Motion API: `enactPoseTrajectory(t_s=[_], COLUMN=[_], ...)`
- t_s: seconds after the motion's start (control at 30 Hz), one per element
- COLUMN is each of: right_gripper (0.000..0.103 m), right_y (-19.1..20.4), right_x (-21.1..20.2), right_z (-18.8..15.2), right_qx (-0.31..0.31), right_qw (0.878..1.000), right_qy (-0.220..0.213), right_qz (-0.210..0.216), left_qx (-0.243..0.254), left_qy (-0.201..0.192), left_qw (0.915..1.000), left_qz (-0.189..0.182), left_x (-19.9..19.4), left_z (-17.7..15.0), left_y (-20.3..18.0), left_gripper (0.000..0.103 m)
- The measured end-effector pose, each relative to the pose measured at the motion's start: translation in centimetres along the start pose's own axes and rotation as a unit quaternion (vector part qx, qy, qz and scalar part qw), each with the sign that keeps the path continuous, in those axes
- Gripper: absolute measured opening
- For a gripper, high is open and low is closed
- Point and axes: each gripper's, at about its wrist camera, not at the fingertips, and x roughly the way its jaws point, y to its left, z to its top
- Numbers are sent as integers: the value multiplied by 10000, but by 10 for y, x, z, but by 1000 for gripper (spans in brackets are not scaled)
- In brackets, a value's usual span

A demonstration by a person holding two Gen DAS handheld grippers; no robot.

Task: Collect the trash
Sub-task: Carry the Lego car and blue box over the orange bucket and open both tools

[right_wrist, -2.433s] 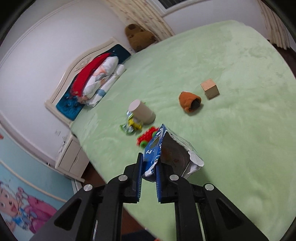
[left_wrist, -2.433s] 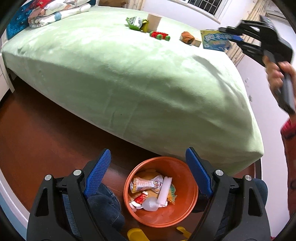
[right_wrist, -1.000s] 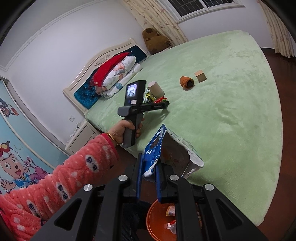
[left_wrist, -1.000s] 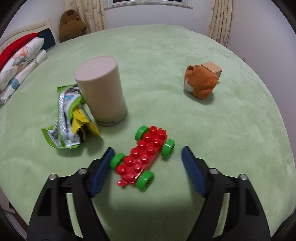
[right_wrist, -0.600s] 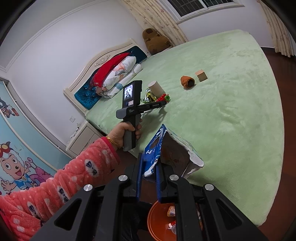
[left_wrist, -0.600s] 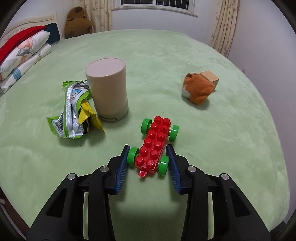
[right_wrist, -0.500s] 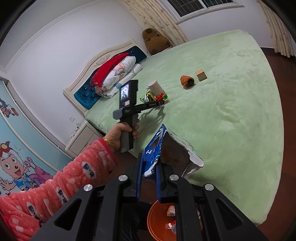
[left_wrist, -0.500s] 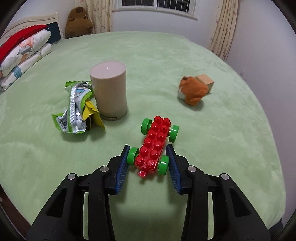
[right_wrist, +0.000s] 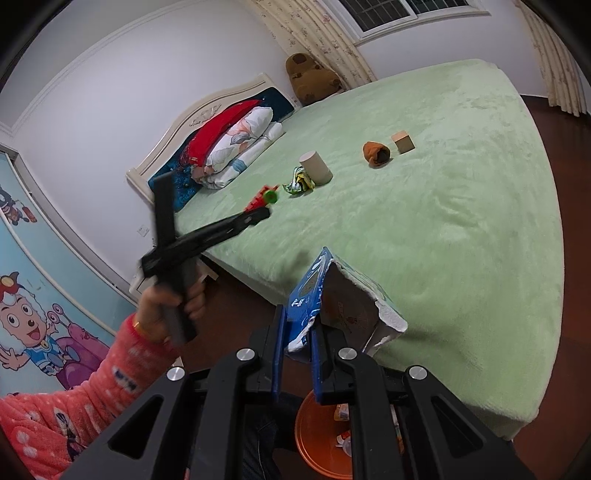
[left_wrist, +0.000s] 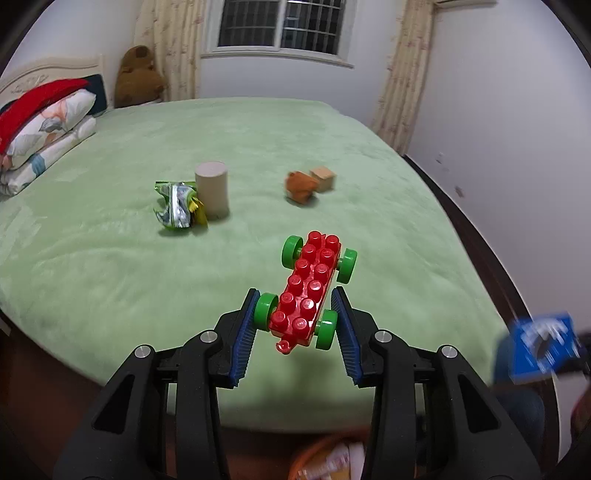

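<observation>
Green bed (left_wrist: 258,147); white walls (right_wrist: 110,74); barred window (left_wrist: 280,24)

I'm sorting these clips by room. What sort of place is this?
A bedroom, likely a child's: a large bed under a green cover, folded bedding by the headboard, and a cartoon mural on the wall.

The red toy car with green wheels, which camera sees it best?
The left wrist view. There the red toy car sits big and sharp between the left gripper pads, studs and all four wheels showing. In the right wrist view it is only a small, blurry red and green spot.
</observation>
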Motion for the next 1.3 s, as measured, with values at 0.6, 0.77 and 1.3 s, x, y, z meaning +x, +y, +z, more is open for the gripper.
enactPoseTrajectory(t_s=[0.6,0.77,1.3], right_gripper=[12,12,12], right_y=[12,3,-49], right_x=[5,25,122], right_z=[-59,-89,-174], right_qx=[36,221,657], right_qw=[9980,9938,9630], right_qy=[625,1082,2544], right_qz=[-84,-129,-605], left_qx=[-30,-309,-1454], left_qy=[942,1598,3396], left_qw=[9940,9854,9286], left_qz=[-551,-499,-339], left_x=[-52,-23,80], left_z=[-158,-206,-297], left_y=[-56,-57,-53], left_gripper=[40,40,39])
